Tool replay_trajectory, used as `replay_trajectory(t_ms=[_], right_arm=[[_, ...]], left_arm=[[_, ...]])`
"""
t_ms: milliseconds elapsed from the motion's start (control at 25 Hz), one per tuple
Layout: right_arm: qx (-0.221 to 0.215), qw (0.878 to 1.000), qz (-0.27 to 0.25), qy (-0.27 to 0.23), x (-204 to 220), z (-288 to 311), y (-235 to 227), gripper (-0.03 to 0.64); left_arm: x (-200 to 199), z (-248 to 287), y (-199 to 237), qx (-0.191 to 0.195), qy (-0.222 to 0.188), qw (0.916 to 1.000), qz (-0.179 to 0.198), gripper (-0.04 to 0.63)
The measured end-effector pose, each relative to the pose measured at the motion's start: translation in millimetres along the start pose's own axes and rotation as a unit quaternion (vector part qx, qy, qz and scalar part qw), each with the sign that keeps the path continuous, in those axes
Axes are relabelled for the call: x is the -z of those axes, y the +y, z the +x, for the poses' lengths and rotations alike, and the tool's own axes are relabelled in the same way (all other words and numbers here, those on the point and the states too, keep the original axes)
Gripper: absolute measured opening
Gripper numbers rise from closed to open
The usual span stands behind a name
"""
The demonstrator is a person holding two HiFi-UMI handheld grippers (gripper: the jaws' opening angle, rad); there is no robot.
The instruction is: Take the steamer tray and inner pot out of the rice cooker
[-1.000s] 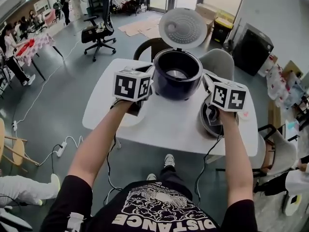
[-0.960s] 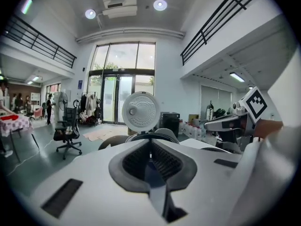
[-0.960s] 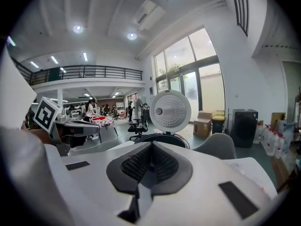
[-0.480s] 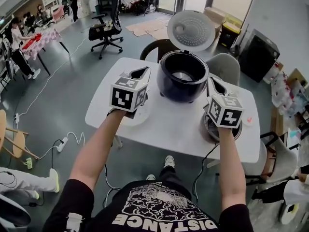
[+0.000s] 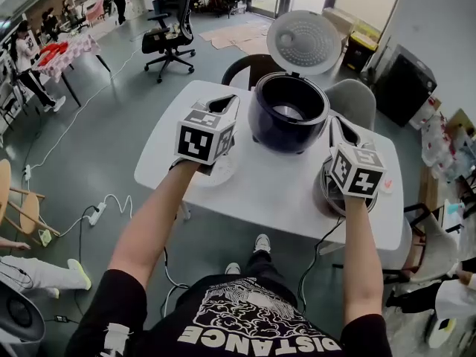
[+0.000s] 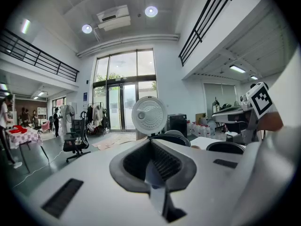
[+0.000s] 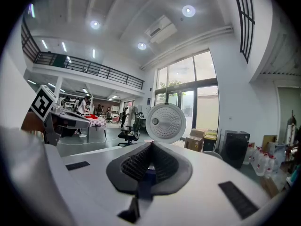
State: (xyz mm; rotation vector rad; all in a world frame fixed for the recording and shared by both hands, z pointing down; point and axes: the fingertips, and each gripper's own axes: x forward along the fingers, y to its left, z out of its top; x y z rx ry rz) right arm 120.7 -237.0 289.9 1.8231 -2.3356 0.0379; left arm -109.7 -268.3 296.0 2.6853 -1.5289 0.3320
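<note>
Dark cooker [image 5: 288,114] sits between our claws and looks emptied: tray [image 5: 223,172] under the left claw [image 5: 223,104], pot [image 5: 322,192] under the right claw [image 5: 336,123]. We hold both claws closed, empty.

The cooker [image 5: 286,129] is dark blue and round and stands upright. Its lid [image 5: 303,42] is open and stands up behind it, with the pale, dotted inner side facing forward. The inside of the cooker is dark, with a shiny metal patch at the bottom. The pot [image 5: 324,193] is out; it is dark and round, near the cooker's right front, and only its edge shows. The tray [image 5: 223,172] is pale and round, near the cooker's left front, mostly hidden.
</note>
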Motion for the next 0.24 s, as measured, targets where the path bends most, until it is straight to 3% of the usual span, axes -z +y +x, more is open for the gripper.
replay_trajectory(t_ms=[240], right_arm=[[0.002, 1.000, -0.003, 0.001, 2.8, 3.7, 0.5, 0.012]], left_arm=[[7.4, 2.9, 3.8, -0.001, 0.003, 1.0000, 0.000, 0.013]])
